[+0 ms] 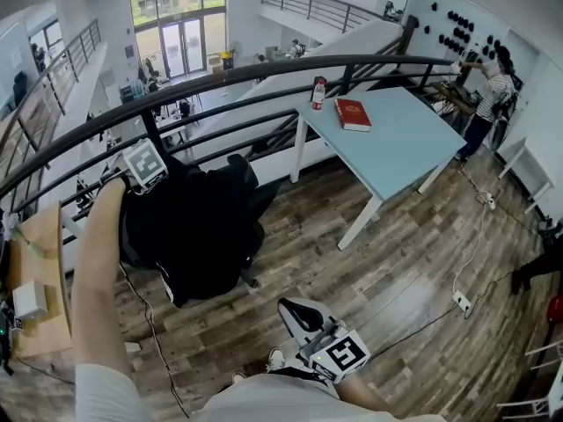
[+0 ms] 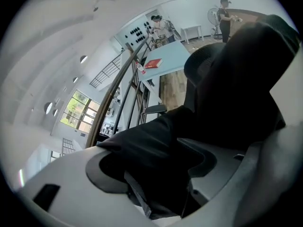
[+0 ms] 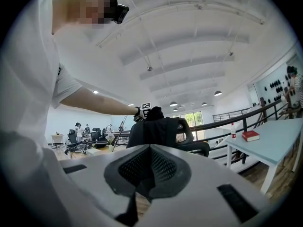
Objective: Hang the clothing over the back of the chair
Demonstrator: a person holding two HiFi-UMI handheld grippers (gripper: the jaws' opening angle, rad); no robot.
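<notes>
Clothing (image 1: 198,227), a black garment, lies draped over the top of the office chair (image 3: 189,132) at the left of the scene, close to the dark railing (image 1: 264,69). It covers the backrest and hangs down its near side. The left gripper (image 2: 156,174) reaches down onto the upper far edge of the garment, and a fold of the black cloth sits between its jaws. The jaws stand well apart (the pads do not look to be pressing the fabric), so I read this grip as released.

Nearer the person and further right, the right gripper (image 1: 295,313) hangs clear of the chair, well apart from it. Its jaws are clenched together with nothing between them.

Further right stands a light blue table (image 1: 396,139) carrying a red book (image 1: 353,113) and a small bottle (image 1: 318,93); neither is involved.

The hanging itself looks essentially done, since the garment's weight appears to rest on the chair back. What seems left is drawing the left gripper out of the fold without dragging the cloth, and perhaps evening the drape.
</notes>
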